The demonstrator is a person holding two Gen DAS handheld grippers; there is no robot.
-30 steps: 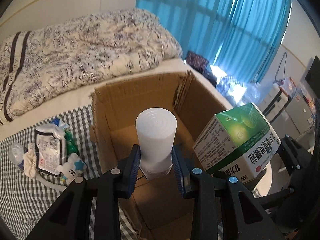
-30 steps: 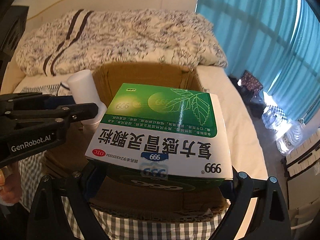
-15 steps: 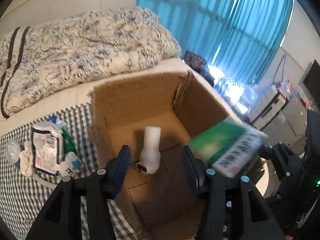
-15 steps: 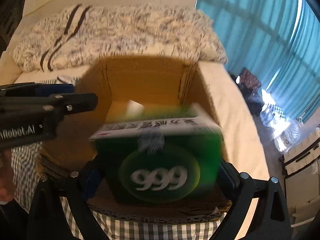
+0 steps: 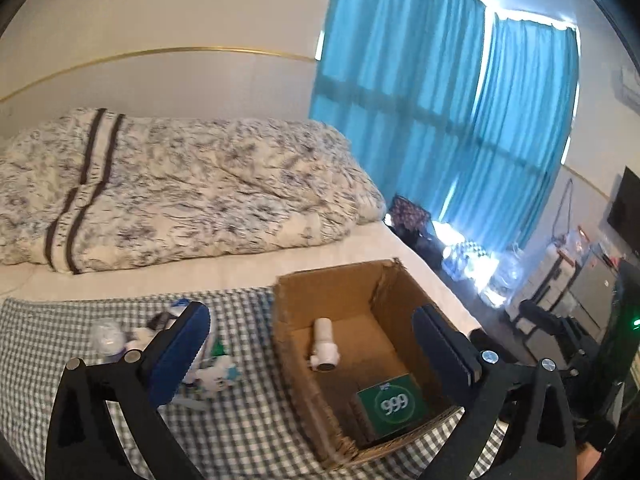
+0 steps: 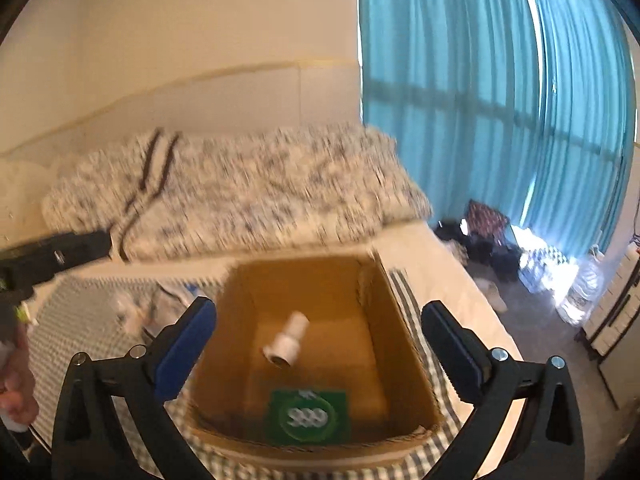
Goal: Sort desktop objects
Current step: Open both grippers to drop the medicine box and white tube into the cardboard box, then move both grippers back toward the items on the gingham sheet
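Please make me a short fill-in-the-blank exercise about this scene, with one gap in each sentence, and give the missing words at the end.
1. The white bottle lies inside the cardboard ____.
2. The green carton in the box shows the number ____.
3. The left tool and the right tool both have their jaws ____.
4. The cloth under the box has a ____ pattern.

Missing words: box; 999; open; checked

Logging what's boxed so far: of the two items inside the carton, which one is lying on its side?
The white bottle, toppled mid-floor of the cardboard box with its open end showing. The green 999 medicine box sits at the near wall, round logo facing up.
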